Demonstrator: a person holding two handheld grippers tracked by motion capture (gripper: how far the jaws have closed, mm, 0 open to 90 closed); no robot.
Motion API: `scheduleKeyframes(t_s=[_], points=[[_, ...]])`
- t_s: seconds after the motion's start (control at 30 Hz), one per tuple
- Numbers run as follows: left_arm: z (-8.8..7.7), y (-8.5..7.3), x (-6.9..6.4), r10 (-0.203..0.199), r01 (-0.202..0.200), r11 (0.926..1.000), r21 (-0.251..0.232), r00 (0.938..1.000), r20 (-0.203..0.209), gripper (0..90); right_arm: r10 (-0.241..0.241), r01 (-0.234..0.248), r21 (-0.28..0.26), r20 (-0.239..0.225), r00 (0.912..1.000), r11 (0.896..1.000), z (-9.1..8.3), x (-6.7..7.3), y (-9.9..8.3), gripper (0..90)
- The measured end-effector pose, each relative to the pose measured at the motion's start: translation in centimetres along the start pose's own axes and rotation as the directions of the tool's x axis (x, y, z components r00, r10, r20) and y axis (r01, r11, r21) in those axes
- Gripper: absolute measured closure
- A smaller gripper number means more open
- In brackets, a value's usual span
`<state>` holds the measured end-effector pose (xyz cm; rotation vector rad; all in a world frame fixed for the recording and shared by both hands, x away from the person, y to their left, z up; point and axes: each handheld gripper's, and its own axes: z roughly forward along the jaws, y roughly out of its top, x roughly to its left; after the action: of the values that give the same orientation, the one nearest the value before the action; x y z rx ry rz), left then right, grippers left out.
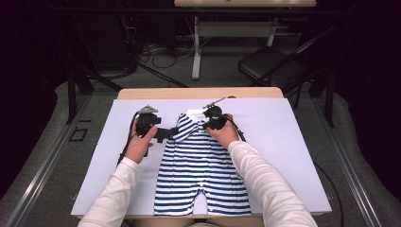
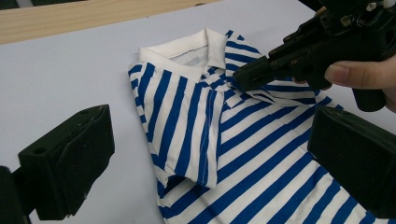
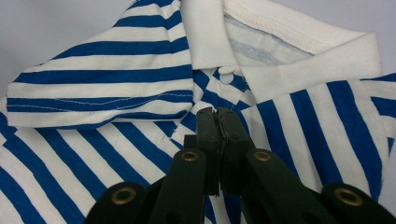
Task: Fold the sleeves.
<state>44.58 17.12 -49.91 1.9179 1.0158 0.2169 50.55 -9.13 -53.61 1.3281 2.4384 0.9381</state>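
A blue-and-white striped baby romper (image 1: 201, 165) with a white collar (image 2: 187, 46) lies flat on the pale mat (image 1: 283, 142), collar away from me. Its left sleeve (image 2: 177, 126) is folded in over the chest. My left gripper (image 1: 169, 134) rests beside that sleeve, and in the left gripper view (image 2: 210, 158) its jaws stand wide apart on either side of the fold without touching it. My right gripper (image 1: 210, 124) (image 2: 245, 77) is at the chest just below the collar button (image 3: 227, 78). Its jaws (image 3: 215, 112) are pressed together on the edge of the folded-in right sleeve (image 3: 327, 126).
The mat covers most of a wooden table (image 1: 198, 92), with bare mat left and right of the romper. Beyond the table are a black folding chair (image 1: 272, 66), desk legs and cables on the floor. My forearms in white sleeves come in from the front edge.
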Motion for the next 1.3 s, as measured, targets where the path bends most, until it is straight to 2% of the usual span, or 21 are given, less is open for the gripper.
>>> scheduleKeyframes(t_s=[0.37,0.5,0.53,0.93,1.0,1.3], points=[[0.0,0.0,0.1,0.001,-0.001,1.0,0.0,1.0,-0.002,0.9,0.004,-0.004,-0.02,-0.015,0.9999,1.0,-0.2,0.0,0.0,83.6],[0.0,0.0,0.1,-0.002,0.002,1.0,0.001,1.0,-0.004,0.9,0.004,-0.005,-0.042,-0.022,0.9998,0.999,-0.5,-0.1,0.1,77.0],[0.0,0.0,0.1,-0.003,0.003,1.0,0.001,1.0,-0.003,0.9,0.003,-0.004,-0.034,-0.021,0.9998,0.999,-0.8,-0.2,0.2,74.8],[0.2,-0.1,0.1,-0.004,0.004,1.0,0.001,1.0,-0.003,0.8,0.004,-0.004,-0.077,0.003,1.0,0.997,-1.9,-0.9,0.3,53.0],[0.2,-0.1,0.1,-0.005,0.005,1.0,0.004,1.0,-0.002,0.7,-0.005,0.005,-0.063,0.014,0.9999,0.998,-2.1,-1.1,0.3,49.6],[0.4,-0.2,0.2,-0.009,0.01,0.9999,0.009,0.9999,-0.009,0.6,-0.024,0.027,-0.091,0.032,0.9992,0.995,-3.4,-2.1,0.6,42.4]])
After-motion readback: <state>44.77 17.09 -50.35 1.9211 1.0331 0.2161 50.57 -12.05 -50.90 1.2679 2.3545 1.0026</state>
